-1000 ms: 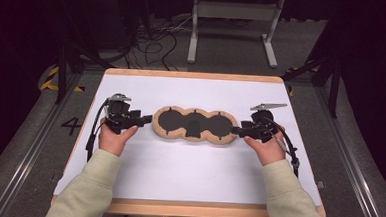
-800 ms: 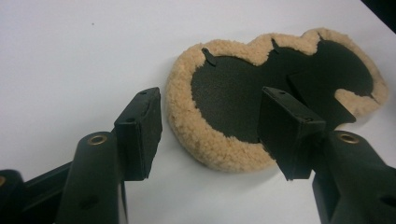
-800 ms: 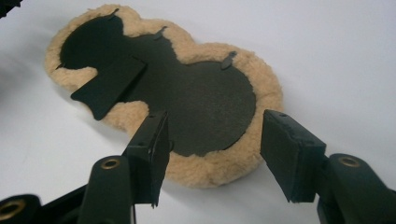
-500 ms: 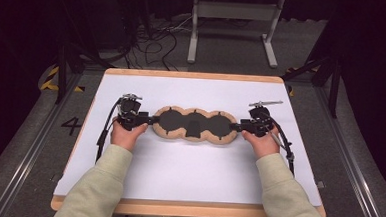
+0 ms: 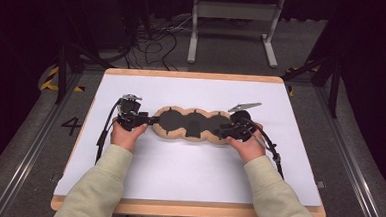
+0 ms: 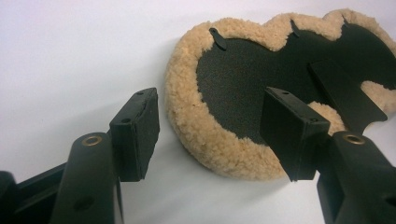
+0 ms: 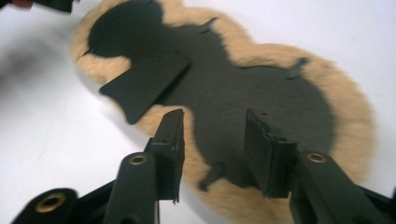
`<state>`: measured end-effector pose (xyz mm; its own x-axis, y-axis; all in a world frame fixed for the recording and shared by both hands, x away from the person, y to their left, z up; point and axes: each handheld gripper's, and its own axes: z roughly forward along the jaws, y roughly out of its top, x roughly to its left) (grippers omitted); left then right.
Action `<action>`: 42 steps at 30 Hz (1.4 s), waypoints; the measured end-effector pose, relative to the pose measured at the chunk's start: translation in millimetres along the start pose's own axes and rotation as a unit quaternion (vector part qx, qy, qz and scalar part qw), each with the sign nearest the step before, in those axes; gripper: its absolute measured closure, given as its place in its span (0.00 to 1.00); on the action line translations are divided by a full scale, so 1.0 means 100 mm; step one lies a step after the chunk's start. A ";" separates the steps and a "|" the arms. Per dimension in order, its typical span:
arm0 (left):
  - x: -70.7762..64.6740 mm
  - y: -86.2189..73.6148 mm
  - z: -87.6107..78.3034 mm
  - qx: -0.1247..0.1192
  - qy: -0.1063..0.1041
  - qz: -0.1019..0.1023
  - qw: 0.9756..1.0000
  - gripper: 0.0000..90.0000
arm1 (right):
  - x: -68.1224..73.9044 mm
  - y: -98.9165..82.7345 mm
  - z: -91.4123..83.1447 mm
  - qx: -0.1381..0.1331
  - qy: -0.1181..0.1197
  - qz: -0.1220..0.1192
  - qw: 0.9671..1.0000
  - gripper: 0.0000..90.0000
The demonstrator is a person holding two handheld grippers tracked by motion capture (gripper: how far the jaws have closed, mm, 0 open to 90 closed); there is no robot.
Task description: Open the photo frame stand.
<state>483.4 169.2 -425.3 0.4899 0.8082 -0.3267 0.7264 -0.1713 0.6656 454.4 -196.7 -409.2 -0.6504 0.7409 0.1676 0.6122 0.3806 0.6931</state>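
Fleece pad [image 5: 192, 125] (three-lobed, black centre): lay flat mid-table [image 5: 187, 183]. Left gripper [image 5: 148, 119]: jaws spread, straddling its left rim. Right gripper [image 5: 224, 130]: jaws just closing over right lobe, not gripping.

A three-lobed pad [image 5: 192, 124] lay flat on the white table top [image 5: 188, 168], its long axis running left to right across the high view. Its black, grainy backing faced up, ringed by a tan woolly fringe [image 6: 205, 135]. A black flap [image 7: 144, 84] stuck out from the middle lobe over the near edge
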 end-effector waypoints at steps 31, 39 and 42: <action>0.00 -0.01 -0.06 -0.006 0.004 0.004 1.000 0.43 | 0.43 0.03 0.32 0.051 0.024 -0.062 0.997 1.00; 0.00 -0.01 -0.05 -0.003 0.005 0.004 1.000 0.43 | 0.41 0.14 0.22 0.020 0.023 -0.058 0.998 1.00; 0.00 -0.02 -0.04 -0.002 0.006 0.005 1.000 0.43 | 0.41 0.17 0.20 0.015 0.021 -0.058 0.998 1.00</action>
<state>480.1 172.2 -423.5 0.4922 0.8126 -0.3122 0.7191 -0.1774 0.6718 447.4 -148.5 -404.4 -0.7348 0.6682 0.1171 0.5448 0.4784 0.6887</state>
